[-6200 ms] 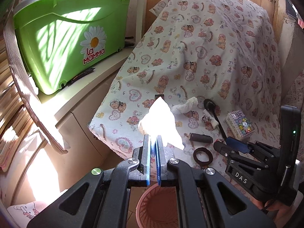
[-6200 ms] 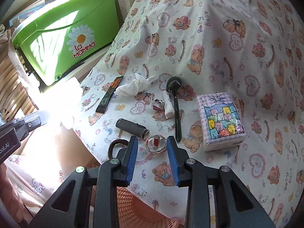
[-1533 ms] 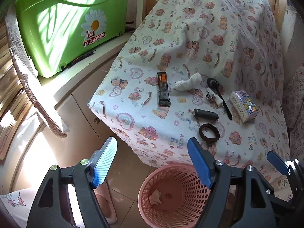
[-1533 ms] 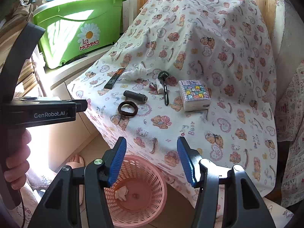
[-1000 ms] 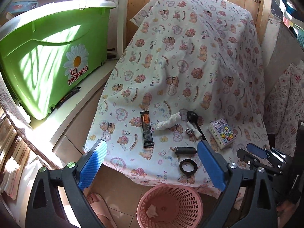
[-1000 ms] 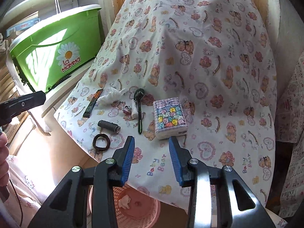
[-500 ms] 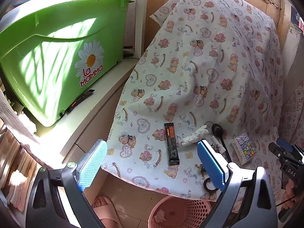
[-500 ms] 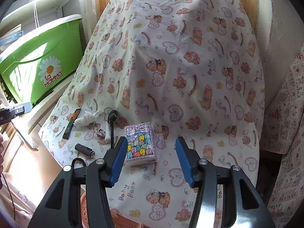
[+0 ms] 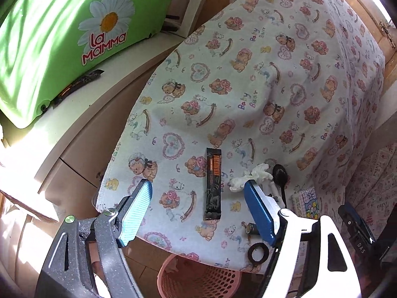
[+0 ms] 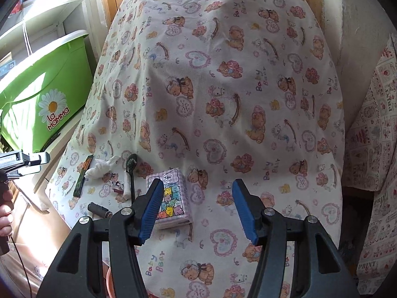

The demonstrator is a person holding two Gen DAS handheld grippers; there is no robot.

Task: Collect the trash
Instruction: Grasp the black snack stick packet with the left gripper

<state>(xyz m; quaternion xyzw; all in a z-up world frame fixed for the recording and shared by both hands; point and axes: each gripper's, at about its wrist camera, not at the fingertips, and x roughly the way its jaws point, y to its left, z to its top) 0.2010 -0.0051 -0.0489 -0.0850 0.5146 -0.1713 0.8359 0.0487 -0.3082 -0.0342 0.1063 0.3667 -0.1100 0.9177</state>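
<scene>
Two handheld grippers hovered over a desk (image 9: 285,79) draped in a teddy-bear cloth. The left gripper (image 9: 198,211) had its fingers apart, just narrowing, with nothing between them, above a black sachet (image 9: 214,183) near the desk's front edge. A crumpled white tissue (image 9: 250,176) lay just beside it. The right gripper (image 10: 197,208) had its fingers apart, empty, over a tissue pack (image 10: 173,198). A pink basket (image 9: 198,277) stood below the desk's front edge.

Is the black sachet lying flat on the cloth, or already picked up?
Lying flat. The black sachet rests on the cloth, between the open left gripper's jaws, untouched.
</scene>
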